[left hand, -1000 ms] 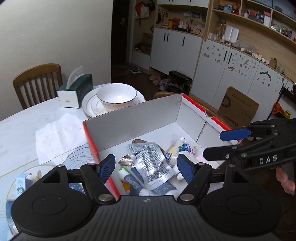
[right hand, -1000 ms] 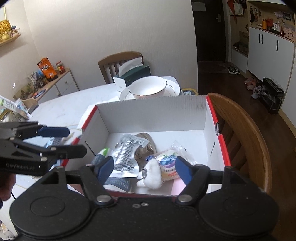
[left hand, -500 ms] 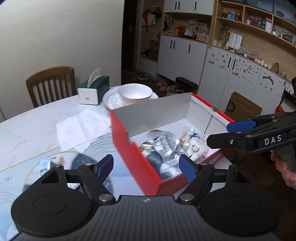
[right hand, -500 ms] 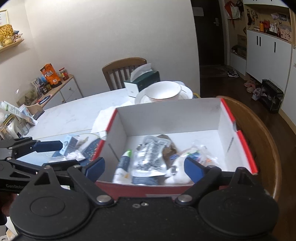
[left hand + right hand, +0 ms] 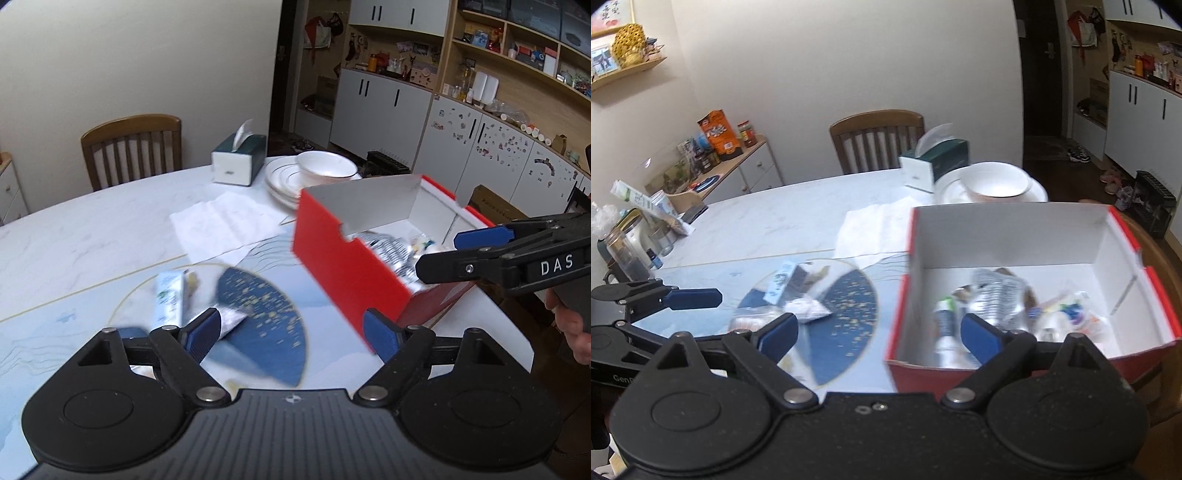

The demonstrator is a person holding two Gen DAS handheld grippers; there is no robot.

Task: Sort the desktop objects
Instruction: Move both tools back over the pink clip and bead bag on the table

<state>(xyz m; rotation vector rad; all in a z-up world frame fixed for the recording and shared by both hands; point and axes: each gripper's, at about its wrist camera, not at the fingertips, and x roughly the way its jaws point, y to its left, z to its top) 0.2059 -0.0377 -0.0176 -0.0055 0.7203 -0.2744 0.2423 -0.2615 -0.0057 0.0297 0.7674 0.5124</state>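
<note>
A red box with white inside (image 5: 343,266) (image 5: 1004,236) stands at the table's right edge and holds a silver pouch (image 5: 997,295), a tube (image 5: 943,321) and small packets. Loose items lie left of it on the blue mat: a small white carton (image 5: 170,295) (image 5: 783,282) and a crumpled packet (image 5: 231,315) (image 5: 807,308). My left gripper (image 5: 291,334) is open and empty above the mat, left of the box. My right gripper (image 5: 877,334) is open and empty over the box's near left corner; it also shows in the left wrist view (image 5: 469,251).
A tissue box (image 5: 238,160), stacked plates with a bowl (image 5: 327,171) and a white paper sheet (image 5: 225,225) lie at the back of the table. A wooden chair (image 5: 131,147) stands behind. Jars and clutter (image 5: 631,236) sit at the far left.
Both grippers have pulled back and swung left, away from the box interior toward the loose items on the mat. Both stay open and empty.
</note>
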